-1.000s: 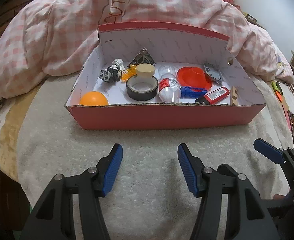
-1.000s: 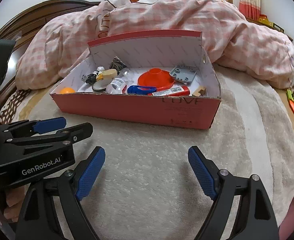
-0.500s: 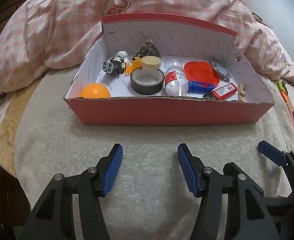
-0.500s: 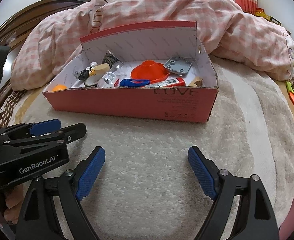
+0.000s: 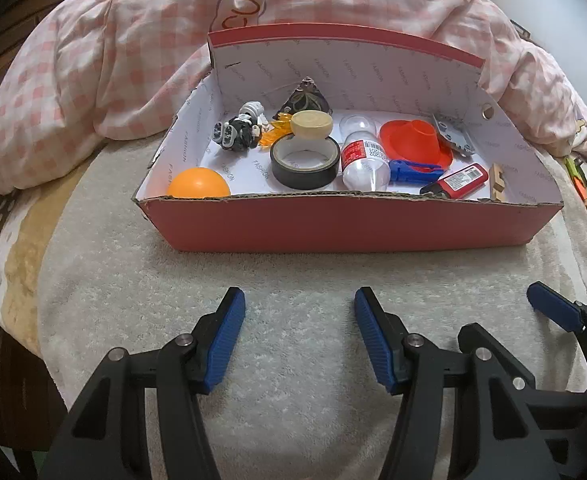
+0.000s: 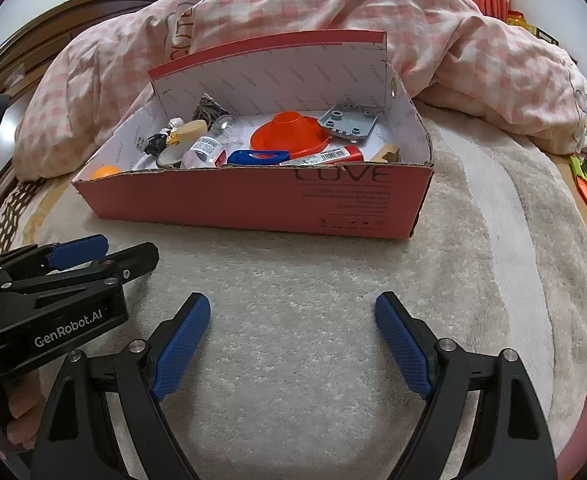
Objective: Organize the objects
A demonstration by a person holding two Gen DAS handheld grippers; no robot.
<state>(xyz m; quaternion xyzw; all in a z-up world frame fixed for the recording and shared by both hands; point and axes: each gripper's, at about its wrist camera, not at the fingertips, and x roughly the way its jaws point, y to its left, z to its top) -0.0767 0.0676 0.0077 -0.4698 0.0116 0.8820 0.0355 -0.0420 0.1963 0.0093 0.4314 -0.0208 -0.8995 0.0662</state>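
Note:
A red cardboard box sits on a beige blanket, also in the right wrist view. Inside lie an orange ball, a black tape roll, a clear bottle, an orange funnel, a blue clip, a red lighter, a grey plate and a small robot toy. My left gripper is open and empty, short of the box. My right gripper is open and empty, also in front of the box.
A pink checked duvet is heaped behind and left of the box. The blanket stretches between grippers and box. Small orange and green items lie at the right bed edge. A dark wooden headboard stands at the back left.
Both grippers have moved closer to the box and tilted down a little, so the box looms larger. Both stay open and empty.

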